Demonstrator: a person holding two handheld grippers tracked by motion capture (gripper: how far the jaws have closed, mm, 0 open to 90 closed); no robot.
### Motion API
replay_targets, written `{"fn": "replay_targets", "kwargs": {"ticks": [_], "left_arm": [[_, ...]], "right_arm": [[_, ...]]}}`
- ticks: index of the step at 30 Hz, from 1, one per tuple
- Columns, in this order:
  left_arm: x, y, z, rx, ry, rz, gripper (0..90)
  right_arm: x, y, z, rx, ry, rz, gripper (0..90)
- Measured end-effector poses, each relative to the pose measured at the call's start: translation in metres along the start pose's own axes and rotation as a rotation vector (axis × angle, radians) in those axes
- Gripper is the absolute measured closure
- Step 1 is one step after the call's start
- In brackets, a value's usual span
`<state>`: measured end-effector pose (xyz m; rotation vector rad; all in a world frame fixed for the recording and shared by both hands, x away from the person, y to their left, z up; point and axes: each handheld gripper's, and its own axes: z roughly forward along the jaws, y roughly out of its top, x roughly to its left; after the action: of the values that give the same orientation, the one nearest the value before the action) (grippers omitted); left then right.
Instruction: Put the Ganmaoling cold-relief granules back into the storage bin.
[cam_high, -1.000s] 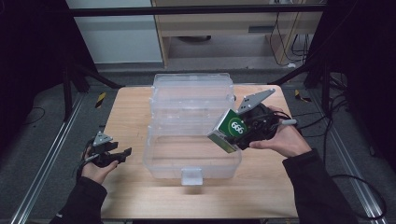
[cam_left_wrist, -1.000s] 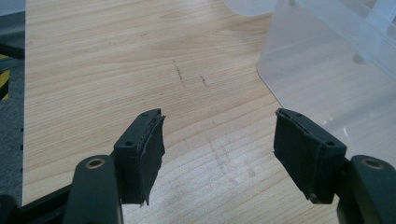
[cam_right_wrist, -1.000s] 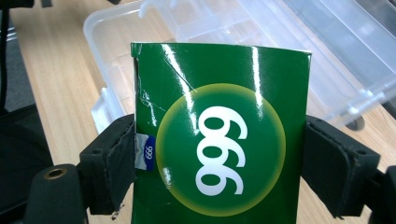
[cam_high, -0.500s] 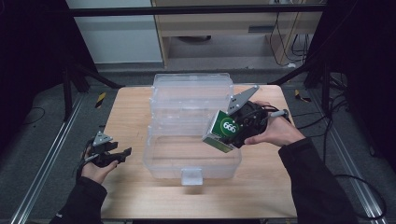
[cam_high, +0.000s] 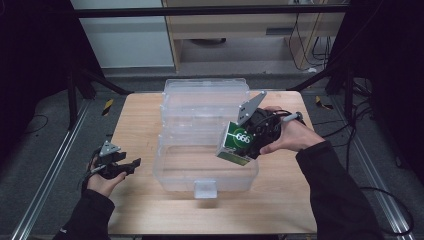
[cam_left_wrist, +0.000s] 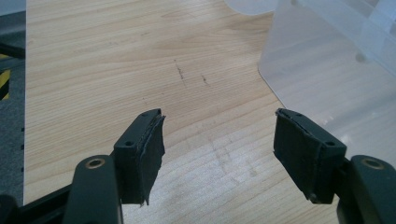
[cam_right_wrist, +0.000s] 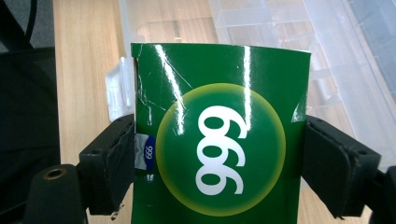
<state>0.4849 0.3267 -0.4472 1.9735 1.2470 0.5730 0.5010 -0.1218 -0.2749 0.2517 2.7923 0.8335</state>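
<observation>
Over clear bin (cam_high: 205, 170), green box (cam_high: 235, 144) tilted, clamped in right hand-held gripper (cam_high: 250, 140); left hand-held gripper (cam_high: 131, 164) apart

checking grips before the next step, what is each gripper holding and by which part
The right gripper clamps the green 666 box by its two opposite side faces, above the clear plastic bin. The left gripper is open, holding nothing.

Green box (cam_right_wrist: 219, 140): white "666" in circle; small blue "666" tag.
</observation>
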Motion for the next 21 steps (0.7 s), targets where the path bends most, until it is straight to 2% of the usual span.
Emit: {"fn": "replay_targets", "kwargs": {"ticks": [4,12,21], "left_arm": [[0.0,0.0,0.0,0.005,-0.001,0.003,32.3],[-0.002,0.004,0.002,-0.002,-0.001,0.004,32.2],[-0.001,0.003,0.0,-0.003,0.0,-0.002,32.1]], "right_arm": [[-0.001,0.001,0.0,0.026,0.009,-0.029,18.6],[0.001,0.002,0.008,0.091,0.063,-0.069,18.6],[0.001,0.004,0.019,0.166,0.08,-0.114,18.6]]}}
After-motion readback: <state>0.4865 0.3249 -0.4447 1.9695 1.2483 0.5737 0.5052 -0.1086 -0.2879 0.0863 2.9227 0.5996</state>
